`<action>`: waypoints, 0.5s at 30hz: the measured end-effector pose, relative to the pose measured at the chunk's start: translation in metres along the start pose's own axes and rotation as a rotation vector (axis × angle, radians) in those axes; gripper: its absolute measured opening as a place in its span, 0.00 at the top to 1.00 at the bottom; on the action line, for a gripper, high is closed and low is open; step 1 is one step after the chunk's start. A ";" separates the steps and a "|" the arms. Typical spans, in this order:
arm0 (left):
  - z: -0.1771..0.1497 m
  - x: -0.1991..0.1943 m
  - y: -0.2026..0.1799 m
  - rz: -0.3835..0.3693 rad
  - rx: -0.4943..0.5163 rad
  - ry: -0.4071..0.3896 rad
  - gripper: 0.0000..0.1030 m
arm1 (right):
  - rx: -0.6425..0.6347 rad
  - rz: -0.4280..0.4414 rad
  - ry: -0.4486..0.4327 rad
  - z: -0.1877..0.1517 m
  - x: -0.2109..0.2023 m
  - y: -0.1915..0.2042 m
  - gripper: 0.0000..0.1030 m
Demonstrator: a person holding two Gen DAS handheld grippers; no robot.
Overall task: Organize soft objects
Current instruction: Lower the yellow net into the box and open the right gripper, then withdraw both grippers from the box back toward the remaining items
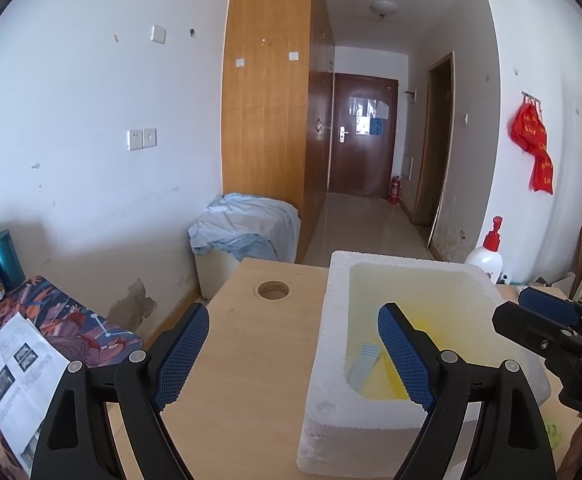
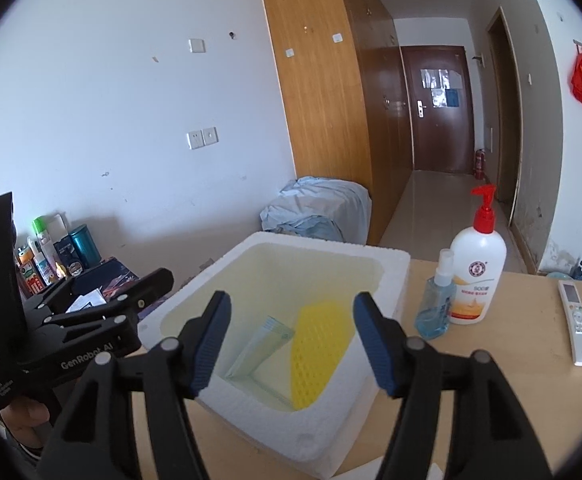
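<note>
I have both hand-held grippers poised over the white foam box (image 2: 387, 280) on the pale wooden table (image 1: 251, 344). The right gripper (image 2: 291, 344) stands with its blue-padded jaws parted and nothing between them; the left gripper (image 1: 291, 356) is spread wide and is empty too. The soft things already lie inside the box: a yellow perforated sponge sheet (image 2: 319, 356) leaning against the inner wall, and a pale blue-green folded cloth (image 2: 263, 346) beside it on the floor of the box. My worry from here is the box itself: it looks light, so a pad that clips its rim could tip or drag it. The white pump bottle with a red nozzle (image 2: 477, 276) and the small blue spray bottle (image 2: 437, 300) stand just beside the box, and a careless sweep to the right could knock them over.
</note>
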State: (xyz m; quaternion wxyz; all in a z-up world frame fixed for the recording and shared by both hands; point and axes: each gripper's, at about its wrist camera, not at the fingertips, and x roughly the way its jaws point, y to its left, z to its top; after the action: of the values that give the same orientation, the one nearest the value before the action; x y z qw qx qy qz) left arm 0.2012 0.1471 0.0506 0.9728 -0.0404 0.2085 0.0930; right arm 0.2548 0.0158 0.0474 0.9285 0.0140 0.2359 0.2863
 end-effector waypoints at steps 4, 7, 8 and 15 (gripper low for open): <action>0.000 -0.003 0.000 0.000 0.001 -0.004 0.16 | 0.005 -0.001 -0.006 -0.001 -0.005 -0.002 0.34; 0.000 -0.007 -0.002 -0.006 0.000 -0.007 0.16 | 0.008 -0.003 -0.017 -0.001 -0.011 -0.003 0.34; 0.000 -0.008 -0.002 -0.006 0.003 -0.007 0.16 | 0.009 -0.003 -0.019 -0.001 -0.013 -0.002 0.34; -0.001 -0.025 -0.012 -0.024 0.012 -0.023 0.16 | 0.014 -0.019 -0.055 -0.006 -0.041 -0.006 0.34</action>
State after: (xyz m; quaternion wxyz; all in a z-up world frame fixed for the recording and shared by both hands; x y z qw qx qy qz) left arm 0.1810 0.1310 0.0605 0.9764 -0.0358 0.1974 0.0806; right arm 0.2258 -0.0116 0.0590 0.9372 0.0262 0.2126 0.2752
